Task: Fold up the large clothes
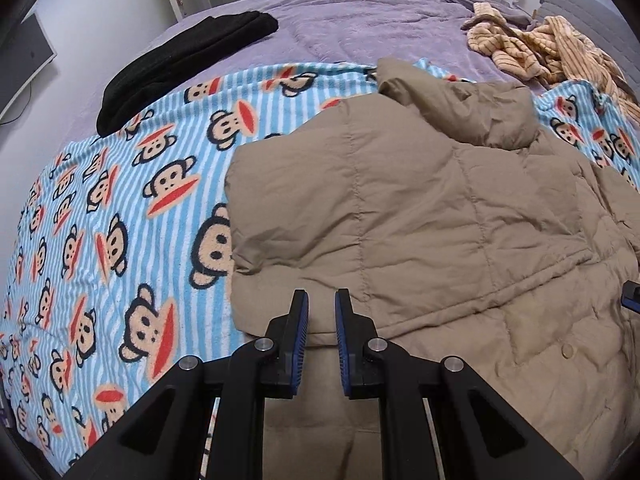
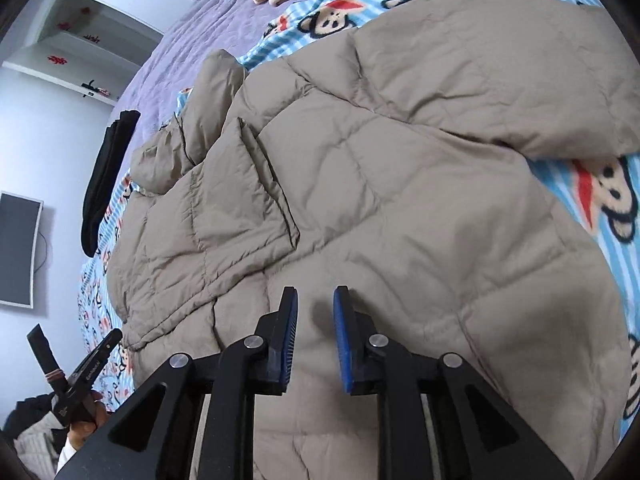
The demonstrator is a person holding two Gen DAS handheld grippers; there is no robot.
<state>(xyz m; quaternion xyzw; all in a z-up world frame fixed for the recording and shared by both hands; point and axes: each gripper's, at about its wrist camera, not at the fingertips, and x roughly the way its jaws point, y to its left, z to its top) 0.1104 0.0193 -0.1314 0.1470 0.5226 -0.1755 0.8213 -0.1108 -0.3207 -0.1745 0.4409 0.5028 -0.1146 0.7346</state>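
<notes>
A large beige quilted puffer jacket (image 1: pixel 420 208) lies spread on a blue striped monkey-print blanket (image 1: pixel 120 208); one side lies folded over its middle. It also shows in the right wrist view (image 2: pixel 380 184), with a sleeve (image 2: pixel 500 72) stretched toward the upper right. My left gripper (image 1: pixel 321 300) is open and empty, hovering just above the jacket's near left edge. My right gripper (image 2: pixel 315 296) is open and empty, just above the jacket's middle. The tip of the right gripper (image 1: pixel 631 298) shows at the far right of the left wrist view.
A folded black garment (image 1: pixel 180 64) lies at the blanket's far left on the purple bedspread (image 1: pixel 360 24). A crumpled yellow striped garment (image 1: pixel 552 48) lies at the far right. A wall-mounted monitor (image 2: pixel 18 250) and shelves (image 2: pixel 80 48) stand beyond the bed.
</notes>
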